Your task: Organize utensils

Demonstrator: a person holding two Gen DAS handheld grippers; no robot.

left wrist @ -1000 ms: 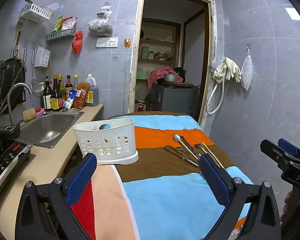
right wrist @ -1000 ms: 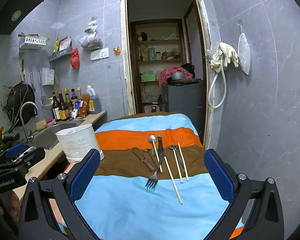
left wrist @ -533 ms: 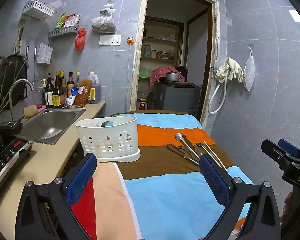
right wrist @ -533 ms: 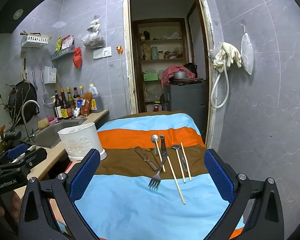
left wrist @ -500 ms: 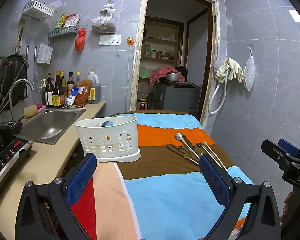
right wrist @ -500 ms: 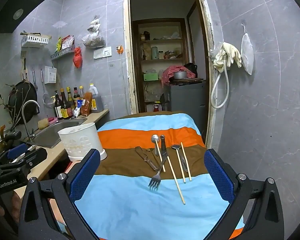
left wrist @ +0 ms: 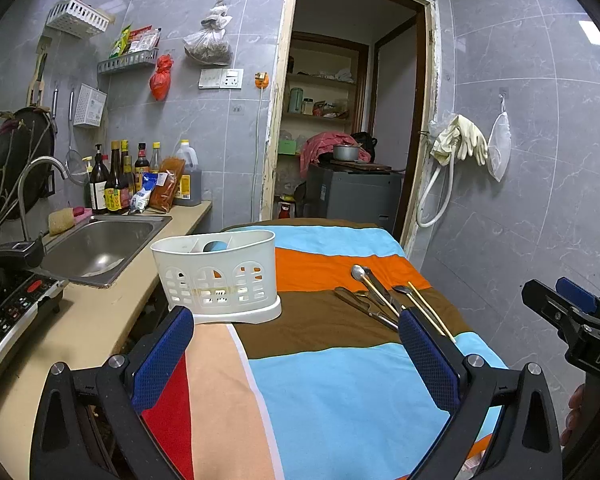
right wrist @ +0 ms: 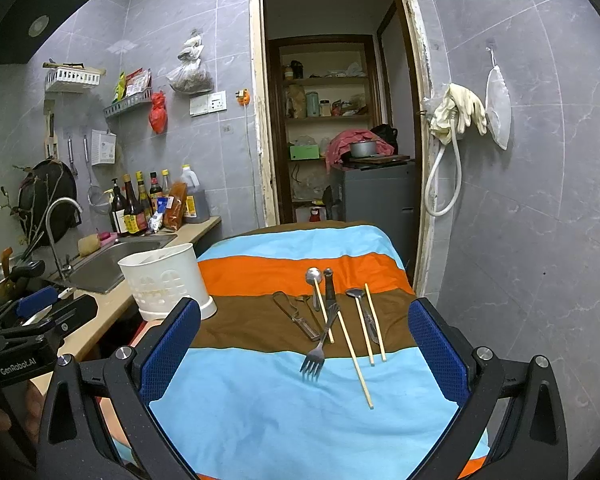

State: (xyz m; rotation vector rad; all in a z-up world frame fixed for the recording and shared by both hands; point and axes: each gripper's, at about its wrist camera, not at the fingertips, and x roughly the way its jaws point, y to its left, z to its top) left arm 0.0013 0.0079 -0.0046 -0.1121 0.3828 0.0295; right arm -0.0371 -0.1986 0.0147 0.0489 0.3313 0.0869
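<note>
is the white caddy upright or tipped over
Upright. The caddy stands on its base at the cloth's left edge, its open rim facing up, apart from the utensils. Both views agree.

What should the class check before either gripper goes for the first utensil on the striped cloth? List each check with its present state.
1. Right gripper open and holding nothing: ok.
2. Left gripper open and holding nothing: ok.
3. Fork within clear view, tines toward the camera on the blue stripe: ok.
4. Fork free of its neighbours: not ok; its handle crosses the spoon and touches other pieces.
5. White caddy upright on the cloth, top open: ok.
6. Caddy compartments free to take utensils: cannot tell; something blue shows inside and the rest is hidden.
</note>
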